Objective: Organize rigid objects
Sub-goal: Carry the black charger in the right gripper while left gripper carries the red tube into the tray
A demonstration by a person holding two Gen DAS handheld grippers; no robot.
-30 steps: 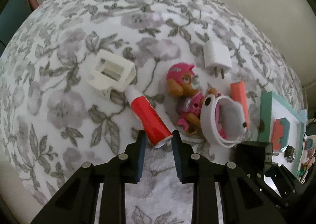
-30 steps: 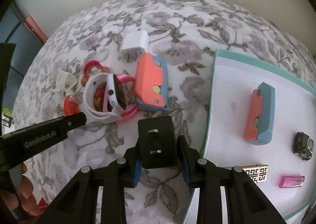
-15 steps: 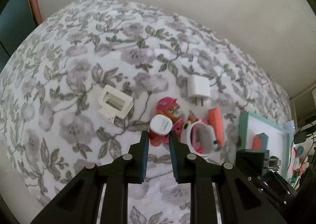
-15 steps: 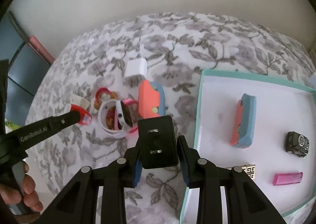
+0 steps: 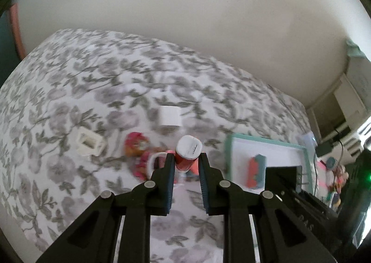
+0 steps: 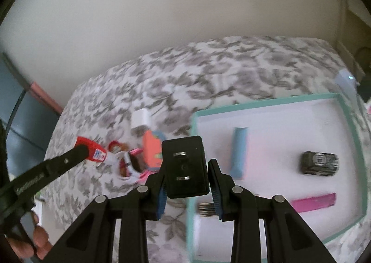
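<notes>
My left gripper [image 5: 186, 161] is shut on a red tube with a white cap [image 5: 188, 154] and holds it above the floral bedspread [image 5: 69, 100]. The right wrist view shows the same tube [image 6: 92, 152] at the left gripper's tip [image 6: 80, 150], lifted off the cloth. My right gripper [image 6: 187, 169] is shut on a black plug adapter [image 6: 184, 184], prongs facing the camera, over the near left corner of the teal-rimmed tray [image 6: 347, 110]. In the tray lie a blue and coral block [image 6: 240, 151], a black toy car [image 6: 320, 163], a pink bar [image 6: 313, 200] and a patterned piece [image 6: 205, 209].
On the bedspread lie a white charger [image 5: 170, 118], a white plastic holder [image 5: 89, 142], a pink toy pup [image 5: 135, 144], a white watch band [image 5: 151, 162] and a coral and blue block [image 6: 151, 149]. A hand [image 6: 39, 239] holds the left gripper. A wall stands behind the bed.
The left gripper closed on the red tube and lifted it off the bedspread. Both grippers rose and tilted up; the right one carried the adapter toward the tray.
</notes>
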